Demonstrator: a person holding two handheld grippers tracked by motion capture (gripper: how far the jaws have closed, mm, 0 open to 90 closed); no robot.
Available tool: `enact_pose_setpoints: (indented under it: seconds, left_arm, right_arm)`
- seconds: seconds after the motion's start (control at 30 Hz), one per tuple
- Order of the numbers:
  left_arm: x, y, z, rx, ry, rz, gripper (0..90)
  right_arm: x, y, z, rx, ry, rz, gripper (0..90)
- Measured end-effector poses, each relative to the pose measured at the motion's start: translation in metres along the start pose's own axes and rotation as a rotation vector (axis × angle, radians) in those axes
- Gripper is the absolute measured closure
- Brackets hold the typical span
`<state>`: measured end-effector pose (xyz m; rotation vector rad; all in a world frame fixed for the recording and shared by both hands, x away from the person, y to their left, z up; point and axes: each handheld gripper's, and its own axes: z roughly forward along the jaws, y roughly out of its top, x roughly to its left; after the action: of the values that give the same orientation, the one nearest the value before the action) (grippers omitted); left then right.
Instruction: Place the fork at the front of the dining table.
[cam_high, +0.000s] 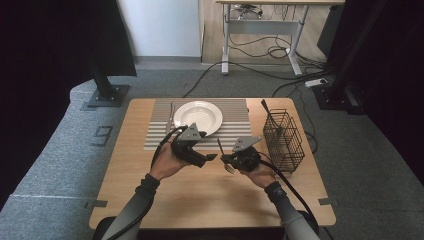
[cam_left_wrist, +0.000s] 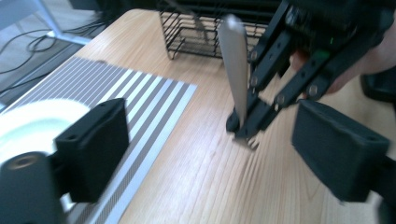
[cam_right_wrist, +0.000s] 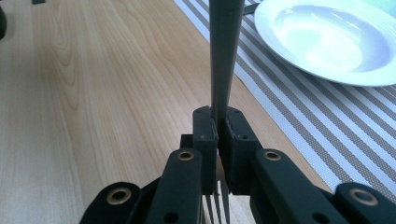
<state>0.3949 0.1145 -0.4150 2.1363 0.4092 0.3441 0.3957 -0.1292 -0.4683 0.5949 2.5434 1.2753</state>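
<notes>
The fork (cam_left_wrist: 236, 70) is held by the right gripper (cam_high: 235, 161), whose fingers (cam_right_wrist: 205, 140) are closed tight on its neck, just above the tines. The tines point down toward the bench (cam_high: 200, 195) and the long handle rises up and away from the person, a little tilted, so the long axis of the fork is near to upright and not flat. In the right gripper view the handle goes straight up from between the two pads, and the white plate (cam_right_wrist: 327, 42) lies on the striped mat (cam_right_wrist: 336, 121) beyond it, to the right. The left gripper (cam_high: 207, 157) is just beside the fork, on the plate side, and its fingers (cam_left_wrist: 93, 144) stand wide with nothing between them; in the left gripper view the fork with the right gripper stands ahead, between the two open pads but farther off. So the free part of the fork, the handle, lies ahead and above the left fingers. I judge that a hand-over or a placing beside the plate is in hand. The wire basket (cam_high: 284, 140) stands near on the right side of the bench, with one utensil in it.
</notes>
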Motion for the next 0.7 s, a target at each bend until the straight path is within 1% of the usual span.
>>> enact_pose_setpoints:
  seconds: [0.1, 0.17, 0.23, 0.33, 0.4, 0.5, 0.6, 0.7]
  left_arm:
    - [-0.005, -0.013, -0.002, 0.002, 0.036, -0.018, 0.0]
    - [-0.008, -0.023, -0.003, 0.004, 0.052, -0.03, 0.0]
    - [-0.011, -0.032, -0.005, 0.007, 0.056, -0.038, 0.0]
    - [-0.017, -0.048, -0.005, 0.01, 0.084, -0.047, 0.0]
    - [-0.022, -0.06, -0.003, 0.009, 0.1, -0.065, 0.0]
    - [-0.029, -0.079, -0.001, 0.008, 0.103, -0.1, 0.0]
    - [-0.034, -0.096, 0.002, 0.026, 0.119, -0.116, 0.0]
    - [-0.036, -0.11, 0.004, 0.063, 0.131, -0.128, 0.0]
  right_arm:
    - [-0.003, -0.001, 0.001, 0.009, -0.011, 0.015, 84.0]
    - [-0.004, -0.001, 0.001, 0.014, -0.022, 0.021, 84.0]
    - [-0.006, -0.001, 0.0, 0.015, -0.027, 0.027, 84.0]
    - [-0.01, -0.001, -0.001, 0.014, -0.041, 0.044, 84.0]
    - [-0.013, -0.001, -0.001, 0.016, -0.053, 0.06, 84.0]
    - [-0.018, -0.001, -0.001, 0.02, -0.074, 0.081, 84.0]
    - [-0.022, -0.001, -0.001, 0.03, -0.091, 0.095, 84.0]
    - [-0.027, 0.001, -0.001, 0.036, -0.11, 0.114, 84.0]
